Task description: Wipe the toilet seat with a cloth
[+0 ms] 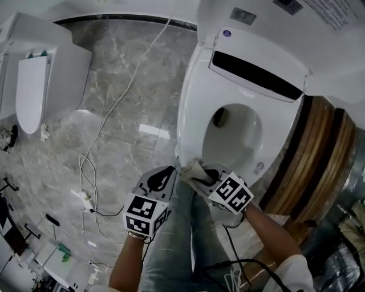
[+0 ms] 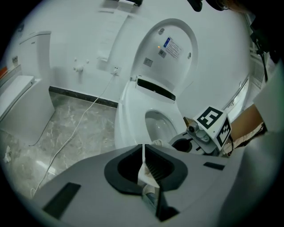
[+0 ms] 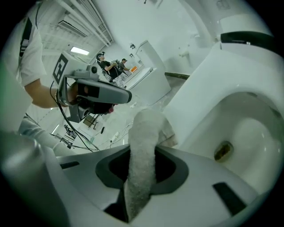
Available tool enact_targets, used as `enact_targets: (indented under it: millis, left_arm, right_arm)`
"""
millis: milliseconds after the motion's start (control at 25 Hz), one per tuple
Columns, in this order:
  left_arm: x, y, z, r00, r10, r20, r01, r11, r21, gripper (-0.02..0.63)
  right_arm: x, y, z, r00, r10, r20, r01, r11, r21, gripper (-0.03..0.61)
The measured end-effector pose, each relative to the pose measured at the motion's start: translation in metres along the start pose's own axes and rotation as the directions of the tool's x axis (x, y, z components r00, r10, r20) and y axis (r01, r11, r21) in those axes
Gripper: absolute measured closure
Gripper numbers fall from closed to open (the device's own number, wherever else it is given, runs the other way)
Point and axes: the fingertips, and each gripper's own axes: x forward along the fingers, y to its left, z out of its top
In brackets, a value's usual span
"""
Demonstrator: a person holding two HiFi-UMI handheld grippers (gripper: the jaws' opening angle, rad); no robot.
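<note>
The white toilet seat (image 1: 188, 114) is down and its lid (image 1: 256, 17) stands raised. A pale folded cloth (image 1: 195, 171) lies on the seat's front rim. My right gripper (image 1: 208, 177) is shut on it, and the cloth (image 3: 144, 133) runs thick between its jaws towards the seat (image 3: 208, 84). My left gripper (image 1: 170, 174) sits just left of it at the same rim. Its jaws (image 2: 143, 153) are nearly closed, pinching a thin white edge that joins the cloth (image 2: 157, 142) just beyond them. The right gripper (image 2: 195, 137) is close on the right in that view.
A second toilet (image 1: 34, 85) stands at far left. A white cable (image 1: 108, 114) trails over the marble floor to a power strip (image 1: 82, 199). Wooden boards (image 1: 311, 154) lean right of the toilet. The person's jeans leg (image 1: 171, 245) is below the grippers.
</note>
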Motion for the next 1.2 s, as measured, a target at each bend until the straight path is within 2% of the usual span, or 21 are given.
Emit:
enact_targets:
  millis: [160,440,600,800,960,1200]
  left_arm:
    - [0.001,0.014,0.018,1.000,0.009,-0.007,-0.009,1.000,-0.001,0.583]
    - [0.016,0.027,0.069,1.000,-0.018,0.001,0.018,0.999,0.028,0.583]
    - [0.025,0.028,0.097,0.999,-0.039,0.016,0.038,0.998,0.053,0.583]
    - [0.035,0.026,0.114,0.998,-0.069,-0.003,0.069,0.992,0.105,0.583]
    - [0.043,0.025,0.116,0.996,-0.078,-0.032,0.082,0.989,0.126,0.583]
    - [0.061,0.006,0.112,0.991,-0.106,-0.079,0.117,0.980,0.161,0.583]
  right_arm:
    - [-0.003,-0.029,0.042,0.999,-0.026,0.042,0.026,1.000,-0.011,0.489]
    - [-0.022,-0.098,0.114,0.983,-0.135,0.125,0.135,0.991,0.013,0.489]
    - [-0.037,-0.131,0.144,0.964,-0.203,0.171,0.197,0.979,0.051,0.489]
    - [-0.055,-0.166,0.176,0.927,-0.283,0.248,0.249,0.955,0.160,0.489]
    - [-0.067,-0.183,0.183,0.902,-0.325,0.284,0.263,0.935,0.236,0.489]
    - [-0.097,-0.205,0.155,0.854,-0.408,0.322,0.282,0.884,0.373,0.489]
